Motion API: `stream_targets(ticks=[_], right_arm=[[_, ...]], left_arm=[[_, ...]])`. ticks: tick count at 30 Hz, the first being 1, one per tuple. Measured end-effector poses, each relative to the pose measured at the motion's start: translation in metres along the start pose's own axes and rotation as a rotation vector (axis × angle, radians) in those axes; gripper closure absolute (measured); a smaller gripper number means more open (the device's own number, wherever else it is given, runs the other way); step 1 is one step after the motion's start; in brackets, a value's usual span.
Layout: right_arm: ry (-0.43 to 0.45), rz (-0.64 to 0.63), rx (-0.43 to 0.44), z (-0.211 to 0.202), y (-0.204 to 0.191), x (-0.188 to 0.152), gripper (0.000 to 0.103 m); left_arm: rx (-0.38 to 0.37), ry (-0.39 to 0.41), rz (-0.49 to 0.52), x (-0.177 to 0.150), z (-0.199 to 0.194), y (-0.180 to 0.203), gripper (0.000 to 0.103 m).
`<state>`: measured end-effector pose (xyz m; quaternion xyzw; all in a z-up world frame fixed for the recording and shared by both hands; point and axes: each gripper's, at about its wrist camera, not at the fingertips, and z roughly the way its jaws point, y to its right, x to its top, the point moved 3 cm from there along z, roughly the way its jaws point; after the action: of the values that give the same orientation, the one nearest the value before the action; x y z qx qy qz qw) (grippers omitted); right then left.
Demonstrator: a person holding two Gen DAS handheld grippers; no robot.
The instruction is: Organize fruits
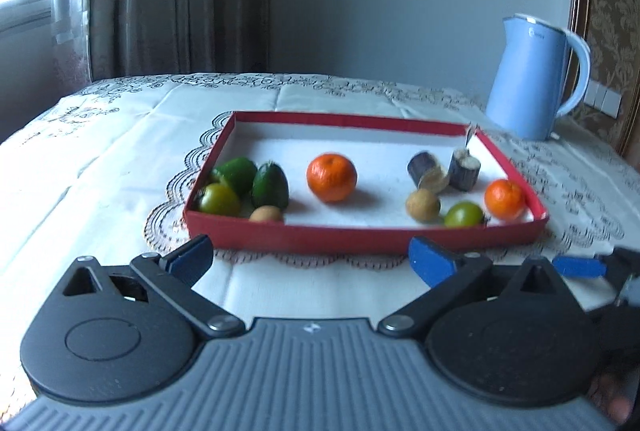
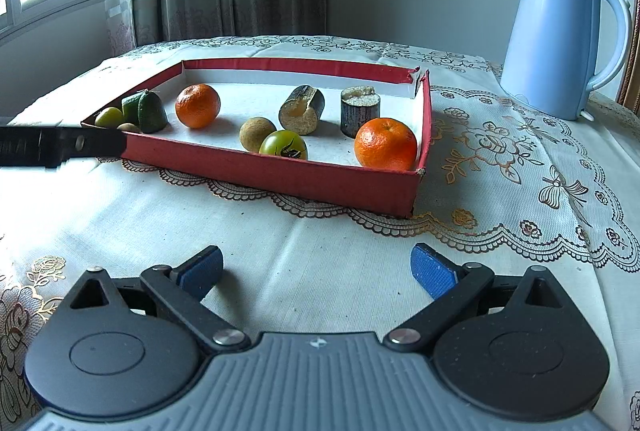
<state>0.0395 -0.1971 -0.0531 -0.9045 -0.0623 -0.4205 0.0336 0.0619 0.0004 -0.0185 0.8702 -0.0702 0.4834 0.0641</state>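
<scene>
Both grippers, left (image 1: 312, 263) and right (image 2: 316, 271), stood spread, empty, short of red tray (image 2: 280, 173). Nearest right: mandarin (image 2: 385, 144) ahead; approach over near wall, straddle evenly.

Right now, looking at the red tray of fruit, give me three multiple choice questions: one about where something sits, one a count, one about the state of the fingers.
1. Where does the blue kettle stand?
A. inside the red tray
B. on the tablecloth beyond the tray's far right corner
C. on the windowsill

2. How many oranges lie in the red tray?
A. one
B. two
C. four

3. How are the fingers of the right gripper?
A. spread apart, holding nothing
B. shut on an orange
C. shut on the tray's rim

Answers:
1 B, the kettle rests on the cloth outside the tray.
2 B, one orange sits mid-tray and another orange sits in the near right corner.
3 A, bare cloth shows between the blue fingers.
</scene>
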Motion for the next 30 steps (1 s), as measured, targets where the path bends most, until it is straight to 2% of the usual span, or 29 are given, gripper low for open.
stream_targets(ticks=[5,7,11,15,21,30], right_arm=[[0.021,0.059,-0.107,-0.009,-0.001,-0.002,0.002],[0.058,0.084,-0.123,-0.018,-0.005,-0.001,0.002],[0.137,0.122,-0.23,-0.037,-0.014,0.01,0.002],[0.129,0.15,-0.345,-0.037,-0.011,0.016,0.002],[0.093,0.232,-0.341,-0.033,-0.002,0.011,0.002],[0.104,0.222,-0.378,-0.034,-0.013,0.011,0.002]], left_arm=[[0.017,-0.012,0.012,-0.008,-0.009,0.005,0.0],[0.028,-0.018,-0.002,-0.008,-0.011,0.006,0.0],[0.053,-0.026,0.003,-0.008,-0.013,0.01,0.0],[0.076,-0.03,0.006,-0.008,-0.017,0.01,0.0],[0.083,-0.026,0.001,-0.007,-0.022,0.01,0.0],[0.074,-0.024,0.03,-0.006,-0.031,0.017,0.0]])
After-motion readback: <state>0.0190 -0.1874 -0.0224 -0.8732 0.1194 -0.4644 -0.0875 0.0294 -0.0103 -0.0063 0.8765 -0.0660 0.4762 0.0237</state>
